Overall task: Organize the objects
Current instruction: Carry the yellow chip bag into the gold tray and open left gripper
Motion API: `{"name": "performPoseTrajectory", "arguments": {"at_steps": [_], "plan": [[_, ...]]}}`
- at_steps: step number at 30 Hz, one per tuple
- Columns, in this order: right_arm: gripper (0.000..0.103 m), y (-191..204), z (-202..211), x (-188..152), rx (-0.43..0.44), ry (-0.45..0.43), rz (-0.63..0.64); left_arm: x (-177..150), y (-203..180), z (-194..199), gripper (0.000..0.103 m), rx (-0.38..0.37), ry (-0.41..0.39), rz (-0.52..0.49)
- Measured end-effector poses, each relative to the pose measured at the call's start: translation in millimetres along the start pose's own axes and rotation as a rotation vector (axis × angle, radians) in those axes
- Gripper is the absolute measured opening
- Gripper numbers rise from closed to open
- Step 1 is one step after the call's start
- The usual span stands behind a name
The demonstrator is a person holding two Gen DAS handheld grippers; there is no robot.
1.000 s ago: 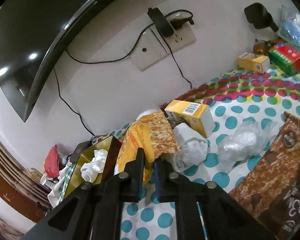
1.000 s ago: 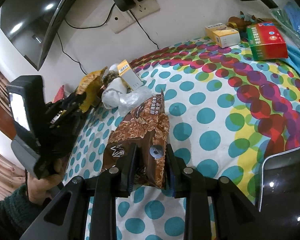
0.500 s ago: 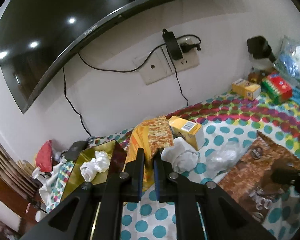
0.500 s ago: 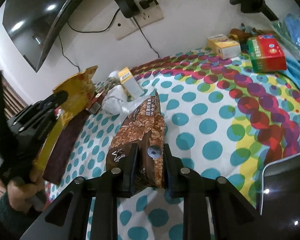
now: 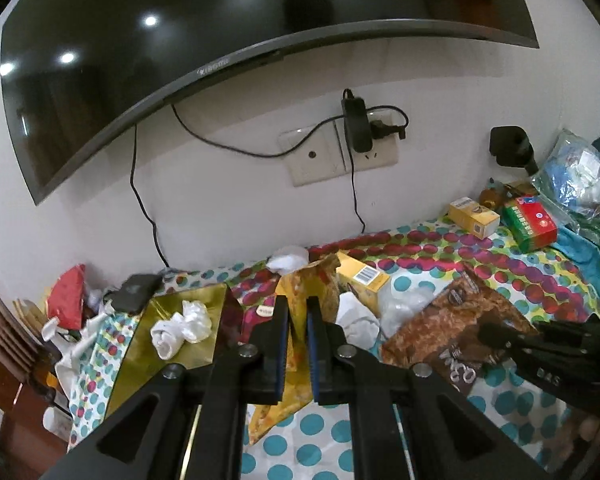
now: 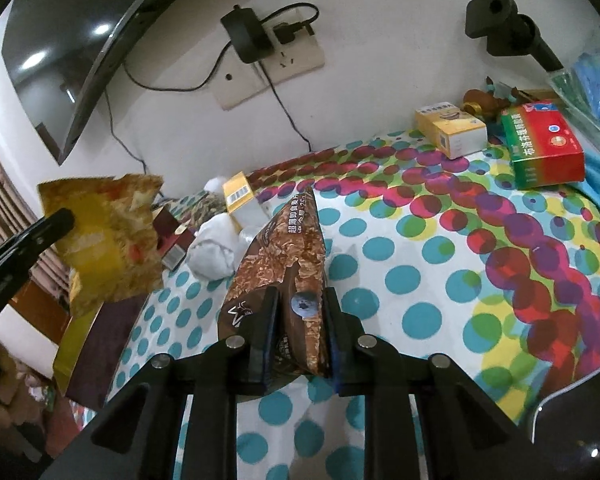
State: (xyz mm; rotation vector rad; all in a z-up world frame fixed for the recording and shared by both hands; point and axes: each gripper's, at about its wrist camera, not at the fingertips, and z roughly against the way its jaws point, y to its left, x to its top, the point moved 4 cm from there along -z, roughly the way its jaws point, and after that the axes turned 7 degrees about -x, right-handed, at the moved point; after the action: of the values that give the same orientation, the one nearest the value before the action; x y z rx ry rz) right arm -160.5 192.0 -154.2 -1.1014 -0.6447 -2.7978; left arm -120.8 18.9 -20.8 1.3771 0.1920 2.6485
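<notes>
My left gripper is shut on a yellow-orange snack bag and holds it lifted above the polka-dot cloth. The bag also shows at the left of the right wrist view, hanging in the air. My right gripper is shut on a brown cereal bag, pinching its near end; the bag's far end points toward the wall. The brown bag also shows in the left wrist view, with the right gripper on it.
A gold box lid with crumpled white paper lies at left. A yellow carton, white wad, yellow box and red-green box sit on the cloth. A TV hangs on the wall.
My left gripper has lifted the yellow snack bag up off the cloth and pulled back. My right gripper has raised the near end of the brown bag slightly.
</notes>
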Motion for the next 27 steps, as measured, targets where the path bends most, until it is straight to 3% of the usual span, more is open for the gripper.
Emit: {"name": "performPoseTrajectory", "arguments": {"at_steps": [5, 14, 24, 27], "plan": [[0.02, 3, -4, 1, -0.037, -0.027, 0.026, 0, 14, 3, 0.008, -0.082, 0.02, 0.071], [0.02, 1, -5, 0, -0.044, -0.039, 0.029, 9, 33, 17, 0.008, -0.138, 0.017, 0.132], [0.021, -1, -7, -1, -0.052, -0.034, 0.024, 28, 57, 50, 0.008, -0.102, -0.04, 0.128], [0.021, -1, -7, -2, -0.055, -0.034, 0.027, 36, 73, 64, 0.008, -0.048, -0.065, 0.112]]}}
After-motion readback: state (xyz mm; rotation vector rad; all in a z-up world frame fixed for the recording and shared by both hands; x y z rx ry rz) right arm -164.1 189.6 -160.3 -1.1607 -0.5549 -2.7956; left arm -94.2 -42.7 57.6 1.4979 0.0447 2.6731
